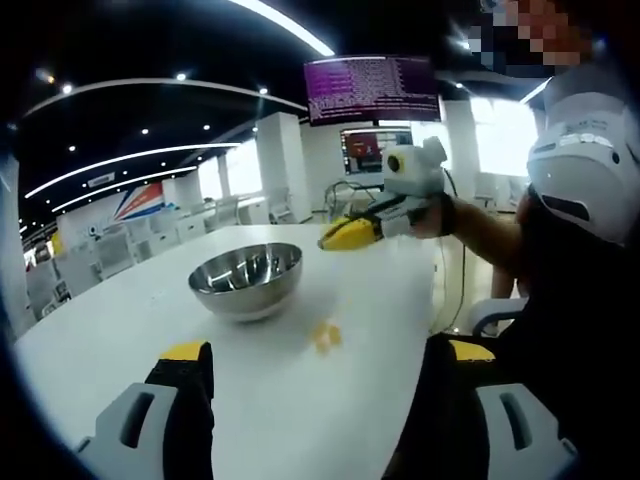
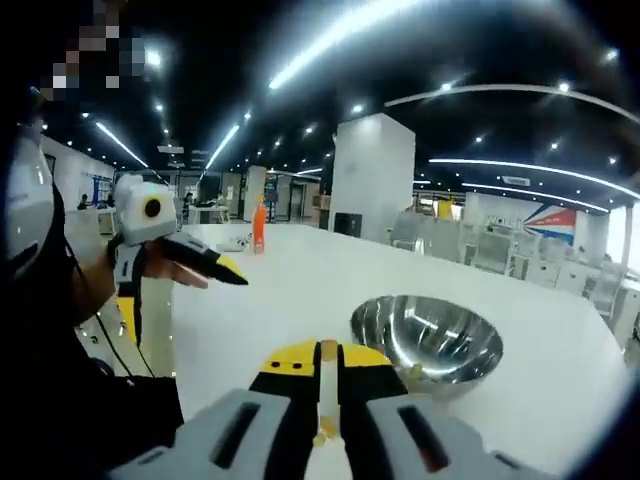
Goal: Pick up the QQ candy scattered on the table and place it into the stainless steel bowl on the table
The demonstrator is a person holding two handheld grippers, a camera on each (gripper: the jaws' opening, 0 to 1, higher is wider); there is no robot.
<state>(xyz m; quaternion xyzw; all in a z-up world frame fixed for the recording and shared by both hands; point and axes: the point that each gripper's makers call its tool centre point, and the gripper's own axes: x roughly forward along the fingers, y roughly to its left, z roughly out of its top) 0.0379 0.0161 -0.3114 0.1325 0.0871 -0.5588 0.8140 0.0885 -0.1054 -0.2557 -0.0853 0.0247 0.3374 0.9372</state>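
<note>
The stainless steel bowl [image 1: 246,280] stands on the white table [image 1: 120,340], and I see nothing in it. A small yellow QQ candy [image 1: 325,335] lies on the table just right of the bowl, between the wide-open jaws of my left gripper [image 1: 328,354]. My right gripper [image 1: 345,235] hovers beyond the bowl with its yellow tips together. In the right gripper view, the right gripper [image 2: 326,358] is shut on a thin yellow candy [image 2: 327,350], with the bowl [image 2: 430,345] just right of it. The left gripper [image 2: 180,290] shows open at the left.
A person [image 1: 590,200] stands at the table's edge holding both grippers. An orange bottle [image 2: 259,225] stands far back on the table [image 2: 290,290]. White chairs [image 1: 110,250] and desks surround the table, and a dark screen [image 1: 372,88] hangs behind.
</note>
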